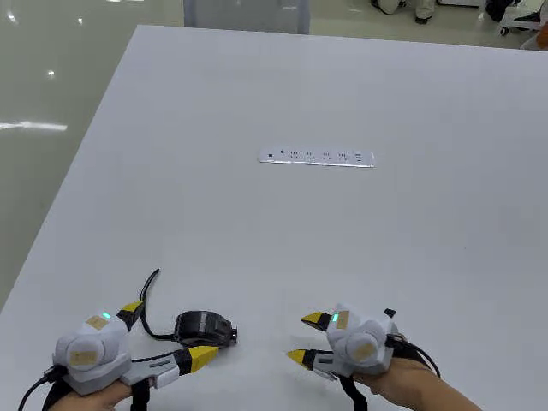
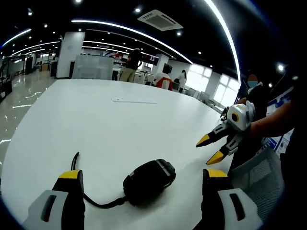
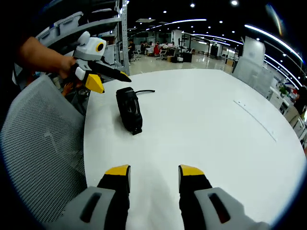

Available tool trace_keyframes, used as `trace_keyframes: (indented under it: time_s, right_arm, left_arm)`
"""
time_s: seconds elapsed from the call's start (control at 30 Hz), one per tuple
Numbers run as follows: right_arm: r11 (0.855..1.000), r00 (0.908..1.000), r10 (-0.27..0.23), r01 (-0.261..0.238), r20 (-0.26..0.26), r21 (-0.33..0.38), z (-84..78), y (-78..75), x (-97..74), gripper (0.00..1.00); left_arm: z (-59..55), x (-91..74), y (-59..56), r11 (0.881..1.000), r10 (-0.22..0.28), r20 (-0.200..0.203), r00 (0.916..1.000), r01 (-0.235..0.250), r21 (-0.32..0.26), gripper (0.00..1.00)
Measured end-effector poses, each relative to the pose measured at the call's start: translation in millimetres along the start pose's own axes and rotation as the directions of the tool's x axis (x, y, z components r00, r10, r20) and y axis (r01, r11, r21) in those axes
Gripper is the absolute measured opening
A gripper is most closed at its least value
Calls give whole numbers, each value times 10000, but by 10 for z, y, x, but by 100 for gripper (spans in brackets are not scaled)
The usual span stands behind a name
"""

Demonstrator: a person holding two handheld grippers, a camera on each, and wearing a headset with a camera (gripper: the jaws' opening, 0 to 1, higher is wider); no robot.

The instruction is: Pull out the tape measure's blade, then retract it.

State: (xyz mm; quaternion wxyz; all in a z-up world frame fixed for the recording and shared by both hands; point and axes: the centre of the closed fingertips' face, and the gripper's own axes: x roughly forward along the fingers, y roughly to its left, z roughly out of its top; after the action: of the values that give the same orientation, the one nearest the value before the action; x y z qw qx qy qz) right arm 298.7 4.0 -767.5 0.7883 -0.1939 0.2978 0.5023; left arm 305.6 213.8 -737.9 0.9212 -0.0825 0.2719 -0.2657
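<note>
A black tape measure (image 1: 205,328) with a black wrist strap (image 1: 147,295) lies on the white table (image 1: 282,214) near its front edge. My left gripper (image 1: 167,332) stands open around it, one yellow-tipped finger on each side; the case (image 2: 149,180) sits just ahead of the fingertips, not touched. My right gripper (image 1: 306,337) is open a little to the right of the tape measure (image 3: 129,109), its tips pointing left at it with a gap of bare table between. No blade shows outside the case.
A white power strip (image 1: 317,157) lies flat at the table's middle, far from both grippers. A grey mesh chair (image 3: 41,158) stands by the table's near edge. People stand in the room behind the table (image 2: 129,64).
</note>
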Motion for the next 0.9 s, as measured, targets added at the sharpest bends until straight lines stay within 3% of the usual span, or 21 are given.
trace_keyframes:
  time_s: [0.2,0.3,0.33,0.37,0.5,0.57,0.67,0.77,0.83,0.9]
  right_arm:
    - [9987,9995,-270,262,172,431,-178,-70,-318,59]
    - [9957,9982,-505,478,319,794,-254,-107,-465,65]
    - [9943,9976,-605,573,337,903,-290,-119,-532,65]
    - [9936,9971,-667,631,361,939,-313,-125,-575,67]
    - [9909,9964,-778,736,337,1123,-454,-148,-792,75]
    - [9903,9963,-823,791,239,1140,-534,-174,-868,78]
    - [9804,9928,-1178,1129,210,1613,-648,-268,-1030,81]
    - [9745,9891,-1442,1369,285,1778,-737,-328,-1132,87]
    - [9757,9887,-1468,1397,304,1690,-804,-319,-1172,98]
    - [9754,9875,-1565,1517,176,1600,-863,-319,-1214,100]
  left_arm:
    - [-24,-90,33,9973,154,-223,9996,-138,717,100]
    - [-60,-148,12,9943,113,-581,9982,-51,1064,100]
    - [-79,-178,72,9885,445,-727,9964,-334,1474,100]
    - [-68,-188,30,9899,341,-686,9971,-242,1399,100]
    - [-104,-266,40,9936,253,-576,9980,-188,1112,100]
    - [-172,-285,44,9899,329,-817,9961,-212,1402,100]
    - [-301,-321,-39,9844,-4,-1227,9924,220,1746,100]
    - [-359,-363,-66,9837,-150,-1331,9910,385,1755,100]
    - [-373,-414,-35,9839,-131,-1284,9916,357,1753,100]
    - [-336,-466,-27,9849,-186,-1038,9944,361,1693,100]
